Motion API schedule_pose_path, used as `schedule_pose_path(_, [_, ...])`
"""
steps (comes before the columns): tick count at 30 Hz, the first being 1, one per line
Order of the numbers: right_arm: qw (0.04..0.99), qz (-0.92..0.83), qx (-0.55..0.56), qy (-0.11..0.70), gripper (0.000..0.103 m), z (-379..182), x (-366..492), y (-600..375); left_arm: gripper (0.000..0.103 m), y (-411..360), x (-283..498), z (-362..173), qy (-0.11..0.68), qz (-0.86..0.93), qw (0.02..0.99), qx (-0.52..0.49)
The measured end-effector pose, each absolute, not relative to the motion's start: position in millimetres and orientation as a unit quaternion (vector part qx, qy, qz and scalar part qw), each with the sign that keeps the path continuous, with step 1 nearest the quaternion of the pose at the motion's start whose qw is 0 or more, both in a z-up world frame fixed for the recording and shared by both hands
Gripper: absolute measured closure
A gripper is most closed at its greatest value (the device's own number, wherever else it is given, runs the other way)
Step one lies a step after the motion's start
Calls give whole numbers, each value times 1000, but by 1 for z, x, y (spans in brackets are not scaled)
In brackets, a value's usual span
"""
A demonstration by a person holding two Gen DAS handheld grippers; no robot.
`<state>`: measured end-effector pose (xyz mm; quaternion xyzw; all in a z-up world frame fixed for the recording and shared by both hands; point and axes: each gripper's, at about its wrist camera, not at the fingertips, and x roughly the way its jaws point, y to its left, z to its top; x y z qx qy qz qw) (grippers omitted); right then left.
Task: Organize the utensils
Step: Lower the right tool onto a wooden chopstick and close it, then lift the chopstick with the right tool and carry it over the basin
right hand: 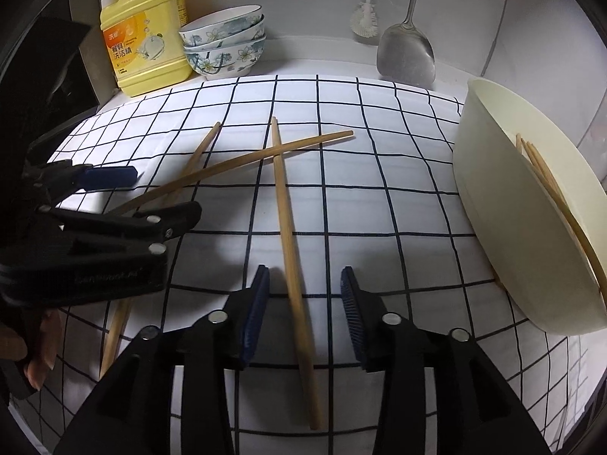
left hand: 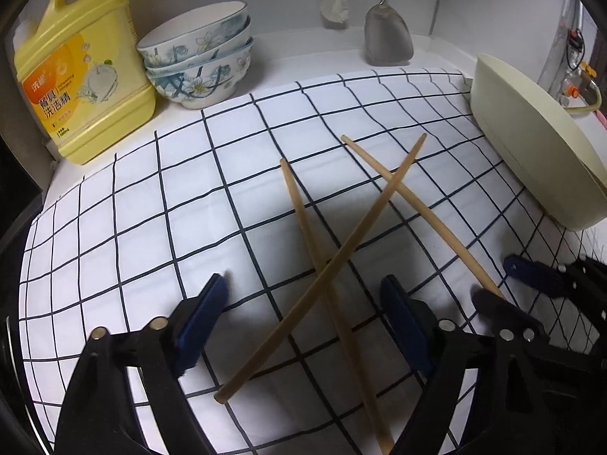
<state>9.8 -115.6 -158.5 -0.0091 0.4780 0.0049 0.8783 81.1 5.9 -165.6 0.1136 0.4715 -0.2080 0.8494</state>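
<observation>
the task looked partly done: some thin wooden chopsticks (right hand: 546, 189) already lay inside the cream plastic tub (right hand: 493, 204) to the right of the right tongs (right hand: 305, 305), while three loose bamboo chopsticks (right hand: 288, 235) remained on the white grid-checked cloth (right hand: 379, 189) over the bench. the right tongs stood half open, one stick between the pads, unpressed. the left tongs (left hand: 303, 299) gaped wide over two crossed sticks, gripping nothing. only the right view showed the tub's contents.
</observation>
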Motion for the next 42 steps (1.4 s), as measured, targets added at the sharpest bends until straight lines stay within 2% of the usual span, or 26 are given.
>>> schedule_pose_path(6, [880,15,-13,475,64,-160,18,-117,57,-3,68,-164,461,-212,854,112])
schedule_pose_path(8, [879,17,-13,476,64,-160,20,-117,76,-5,65,-164,462,-216,853,111])
schedule_pose_path(11, [878,22,-17,478,69,-160,20,-114,90,-4,61,-163,469,-219,849,103])
schedule_pose_path(17, [878,37,-43,476,90,-160,19,-102,95,1,52,-163,473,-216,848,101])
schedule_pose_path(20, [877,43,-48,476,96,-160,19,-99,96,4,51,-163,482,-215,844,90])
schedule_pose_path(30, [881,40,4,471,97,-152,8,-112,96,20,45,-154,494,-214,841,53])
schedule_pose_path(42, [896,36,30,442,97,-114,0,-116,96,30,43,-107,464,-224,856,39])
